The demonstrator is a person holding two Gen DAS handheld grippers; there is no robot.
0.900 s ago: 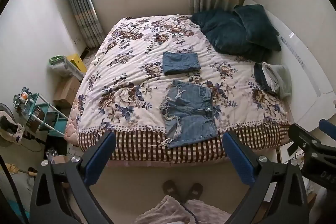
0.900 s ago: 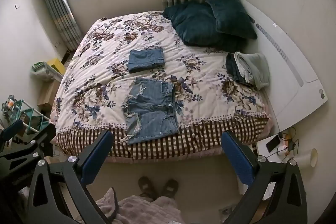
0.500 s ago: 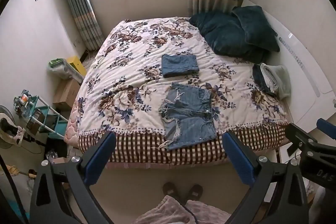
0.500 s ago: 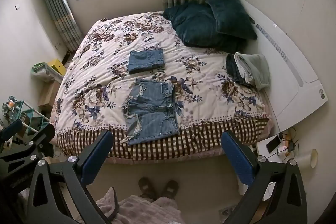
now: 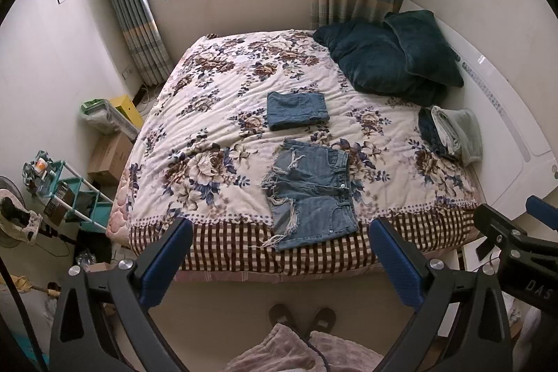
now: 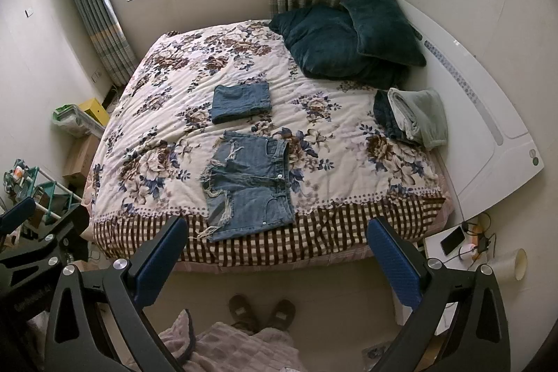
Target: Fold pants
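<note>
Frayed denim shorts [image 5: 310, 194] lie spread flat near the front edge of the floral bed, waistband to the right; they also show in the right wrist view [image 6: 249, 185]. A folded denim pair [image 5: 296, 110] lies farther back on the bed, and shows in the right wrist view [image 6: 242, 103] too. My left gripper [image 5: 279, 260] is open and empty, held high above the floor in front of the bed. My right gripper [image 6: 275, 255] is open and empty at the same height, to the right of the left one.
Dark teal pillows [image 5: 387, 61] lean at the white headboard [image 5: 505, 135]. A stack of folded clothes [image 5: 453, 135] sits at the bed's right edge. Slippers [image 5: 300, 316] are on the floor below. A teal rack [image 5: 66, 197] and boxes stand at left. A nightstand [image 6: 450, 246] holds a phone.
Both grippers have risen and drawn back slightly, so the bed looks a little lower and smaller in view. The clothes have not moved.
</note>
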